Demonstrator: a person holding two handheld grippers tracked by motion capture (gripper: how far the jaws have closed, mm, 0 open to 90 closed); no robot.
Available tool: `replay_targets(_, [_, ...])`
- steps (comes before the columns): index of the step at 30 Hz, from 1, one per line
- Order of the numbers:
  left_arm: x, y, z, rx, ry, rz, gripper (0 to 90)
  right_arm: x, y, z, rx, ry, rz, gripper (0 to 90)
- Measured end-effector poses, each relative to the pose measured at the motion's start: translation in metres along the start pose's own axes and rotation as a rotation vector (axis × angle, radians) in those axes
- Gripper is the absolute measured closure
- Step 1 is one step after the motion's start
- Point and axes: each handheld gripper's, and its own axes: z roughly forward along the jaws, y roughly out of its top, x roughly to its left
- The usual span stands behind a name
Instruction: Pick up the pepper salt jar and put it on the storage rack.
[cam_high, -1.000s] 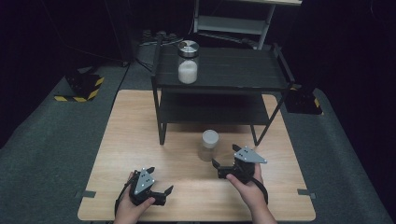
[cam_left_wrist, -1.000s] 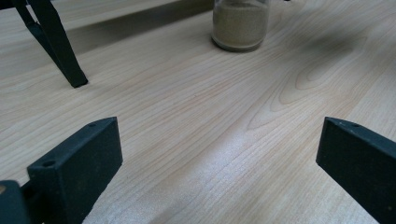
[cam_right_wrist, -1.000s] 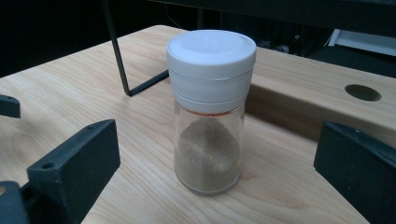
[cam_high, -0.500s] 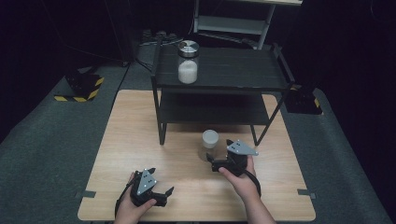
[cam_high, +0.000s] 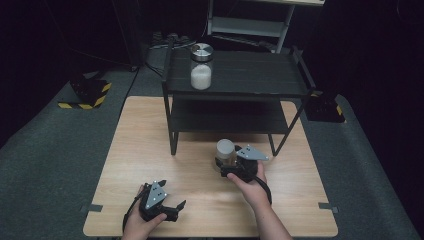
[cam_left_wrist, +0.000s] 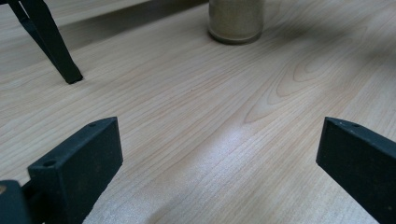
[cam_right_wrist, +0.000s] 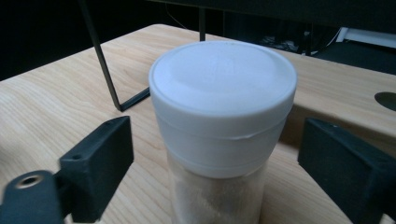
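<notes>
A small jar (cam_high: 225, 151) with a white lid and sandy contents stands upright on the wooden table (cam_high: 150, 150), just in front of the black rack. My right gripper (cam_high: 223, 163) reaches it from the right. Its jaws have just been closing and stand on either side of the jar (cam_right_wrist: 223, 93), below the lid, with small gaps still showing at the pads, so it is open. My left gripper (cam_high: 176, 210) rests open near the table's front left, nothing between its fingers. Past its jaws, the jar (cam_left_wrist: 236, 18) stands far off.
A black two-level rack (cam_high: 235, 80) stands at the back of the table, one leg (cam_left_wrist: 51, 42) near the left gripper's line of sight. On its top shelf sits a glass jar (cam_high: 201, 67) with a metal lid and white contents. Dark floor surrounds the table.
My right gripper has moved left and slightly forward to the jar, so its jaws now flank it. The left gripper has stayed where it was.
</notes>
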Motion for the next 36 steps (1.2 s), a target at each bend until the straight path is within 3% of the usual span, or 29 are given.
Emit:
replay_targets(9, [0.0,-0.001,-0.001,-0.006,0.002,-0.003,0.9,0.0,0.0,0.004,-0.023,-0.008,0.021,23.0])
replay_targets(12, [0.0,-0.001,-0.001,-0.004,0.001,-0.004,0.9,-0.004,-0.003,0.005,-0.036,0.005,0.069,26.2])
replay_targets(20, [0.001,-0.002,-0.001,-0.009,-0.002,-0.014,0.9,-0.006,-0.007,0.009,-0.054,0.024,0.099,31.7])
replay_targets(26, [0.0,-0.003,-0.001,-0.013,-0.001,-0.011,0.9,-0.001,-0.009,0.009,-0.067,0.008,0.074,33.0])
replay_targets(36, [0.0,-0.003,-0.001,-0.016,0.001,-0.004,0.8,0.004,-0.011,0.007,-0.076,-0.011,0.076,33.4])
